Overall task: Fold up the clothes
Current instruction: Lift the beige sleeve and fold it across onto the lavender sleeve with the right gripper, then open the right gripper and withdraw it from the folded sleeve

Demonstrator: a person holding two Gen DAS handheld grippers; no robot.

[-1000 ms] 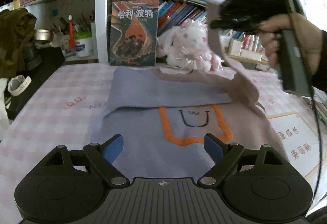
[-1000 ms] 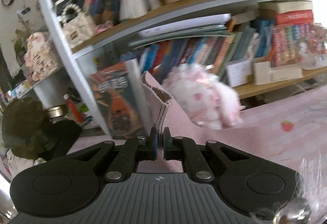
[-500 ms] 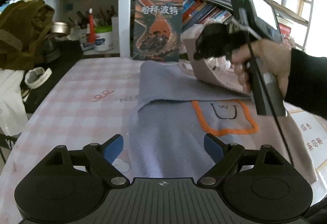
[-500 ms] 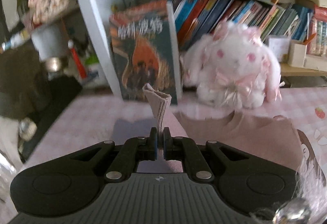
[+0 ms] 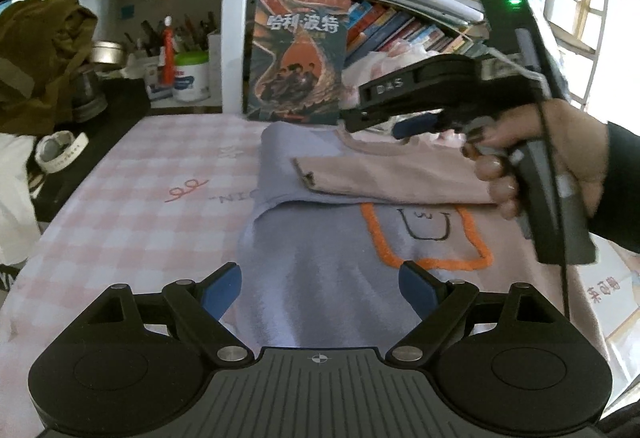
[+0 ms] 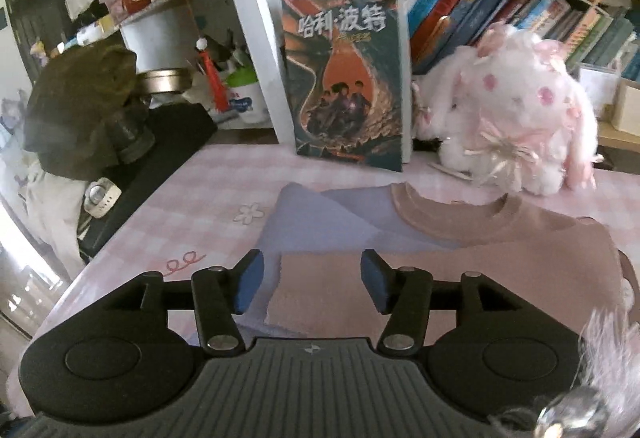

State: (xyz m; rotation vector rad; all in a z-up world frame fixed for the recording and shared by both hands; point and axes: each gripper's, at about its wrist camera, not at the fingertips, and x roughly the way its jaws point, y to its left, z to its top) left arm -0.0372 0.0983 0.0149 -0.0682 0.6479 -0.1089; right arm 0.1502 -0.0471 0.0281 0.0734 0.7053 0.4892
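My left gripper (image 5: pixel 320 288) hovers with jaws wide apart over the sweater (image 5: pixel 320 262) lying on the checked tablecloth (image 5: pixel 132 206). My right gripper (image 6: pixel 312 284) is opening above the pink sleeve (image 6: pixel 320 278), which lies folded across the sweater's chest.

Sweater (image 5: pixel 320 278): lavender left half, dusty pink right half, orange outlined square with black face. Folded sleeve (image 6: pixel 440 278) pink. Tablecloth (image 5: pixel 140 206) pink-white check, red squiggle. Plush rabbit (image 6: pixel 516 110) white, pink spots. Gripper pads (image 5: pixel 220 290) blue, bodies black. Book cover (image 6: pixel 344 78) teal, orange.
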